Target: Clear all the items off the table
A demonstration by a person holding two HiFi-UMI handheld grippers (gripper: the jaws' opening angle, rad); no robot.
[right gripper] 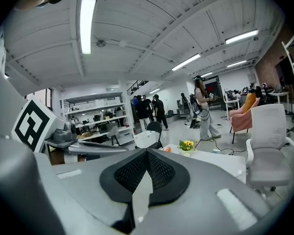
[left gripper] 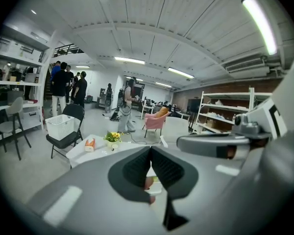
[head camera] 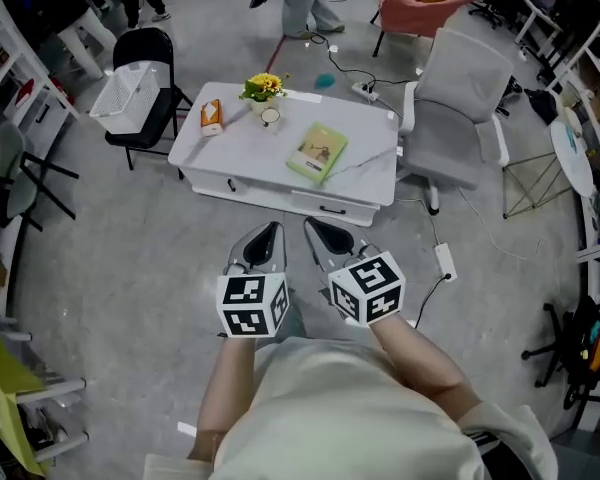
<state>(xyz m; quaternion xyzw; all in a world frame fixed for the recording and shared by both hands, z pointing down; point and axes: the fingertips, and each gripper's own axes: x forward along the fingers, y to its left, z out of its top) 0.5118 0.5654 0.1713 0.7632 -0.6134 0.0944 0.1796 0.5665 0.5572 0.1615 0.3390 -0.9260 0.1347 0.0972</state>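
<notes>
Approach step: I stood short of white low table (head camera: 280, 194) | left gripper (head camera: 269, 234), right gripper (head camera: 323, 232) were closed, empty | next needed opening onto green paperback book (head camera: 318, 152)

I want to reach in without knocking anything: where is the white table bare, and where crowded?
Bare: the front-left part of the white low table, between the orange pack and the green book, and its right rear corner. Crowded: the rear-left edge, where the pack, yellow flowers and small white cup stand close.
</notes>
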